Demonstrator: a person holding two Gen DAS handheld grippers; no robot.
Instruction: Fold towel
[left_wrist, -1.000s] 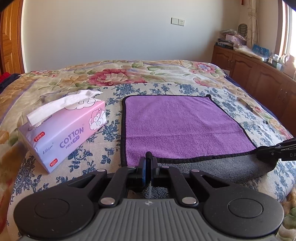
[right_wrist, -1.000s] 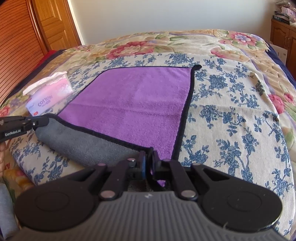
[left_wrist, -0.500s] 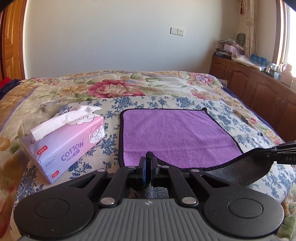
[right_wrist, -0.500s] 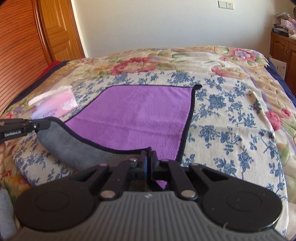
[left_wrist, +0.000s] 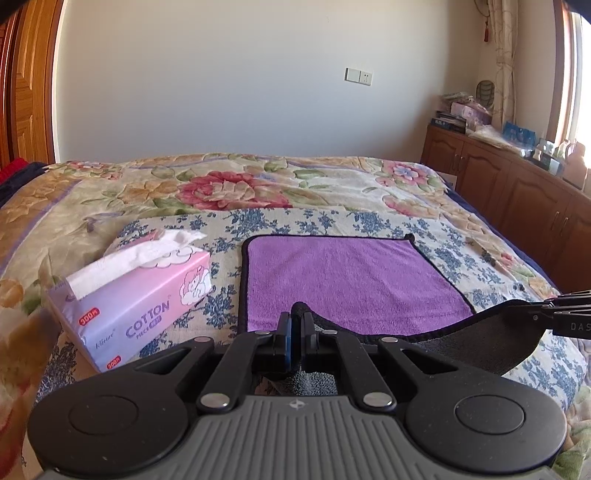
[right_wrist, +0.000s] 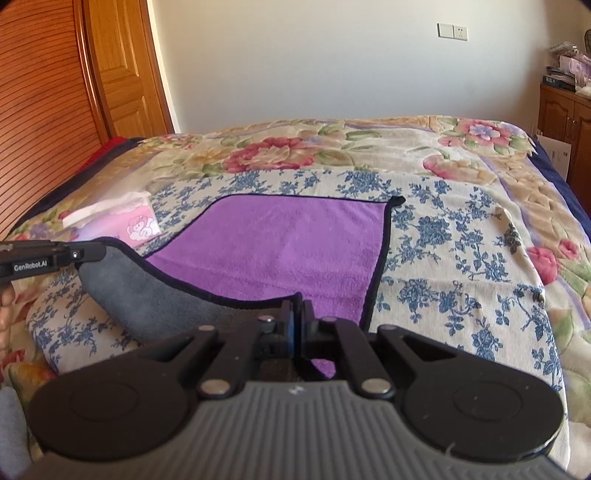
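- Black jaws on my left gripper (left_wrist: 295, 321) are pressed together at 6 o'clock in the left wrist view, clamped on the near left corner of the towel (left_wrist: 351, 280); its black hem pokes up just above the fingertips.
- My right gripper (right_wrist: 295, 306) is likewise clenched, at 6 o'clock in the right wrist view, pinching the near right corner of the same towel (right_wrist: 280, 251).
- Between the two grippers the near edge is raised off the bed and sags, so the grey underside (right_wrist: 147, 295) faces the cameras while the purple upper side lies flat beyond it.
- From the left wrist view the right gripper (left_wrist: 554, 314) comes in at 3 o'clock holding its corner; from the right wrist view the left gripper (right_wrist: 55, 254) comes in at 9 o'clock, marked "GenRobot.AI".
- Farther out, the rest of the towel rests flat on the floral bedspread (left_wrist: 369, 188), its far edge straight, with a small loop at the far right corner (right_wrist: 397, 200).
- At 9 o'clock of the towel, just beside its left edge but apart from it, sits a pink tissue pack (left_wrist: 140, 310) printed "COTTON", with a white tissue sticking out.
- Toward 3 o'clock in the distance stands a wooden cabinet (left_wrist: 517, 188) with clutter on top.
- At 12 o'clock a pale wall carries a switch plate (left_wrist: 358, 75).
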